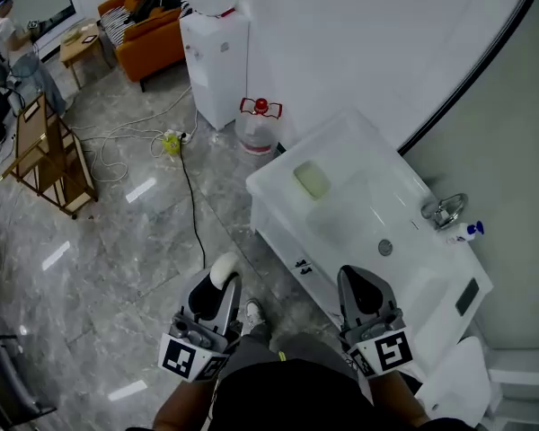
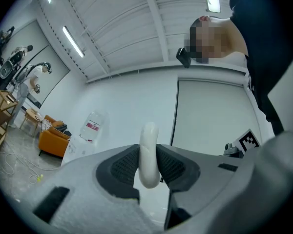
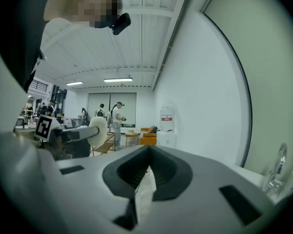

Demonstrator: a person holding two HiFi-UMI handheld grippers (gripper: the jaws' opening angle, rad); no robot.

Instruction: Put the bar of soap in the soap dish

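A white bar of soap stands on edge between the pads of my left gripper, which is shut on it, low in the head view over the grey floor. In the left gripper view the soap sticks up past the jaws. A pale yellow-green soap dish lies on the far left end of the white sink counter, well ahead of both grippers. My right gripper is shut with nothing in it, beside the counter's front edge. The right gripper view shows the soap off to the left.
A tap, a small blue-capped bottle and a drain are on the sink. A water dispenser, a floor bottle, a black cable with a power strip, a wooden rack and an orange sofa stand beyond.
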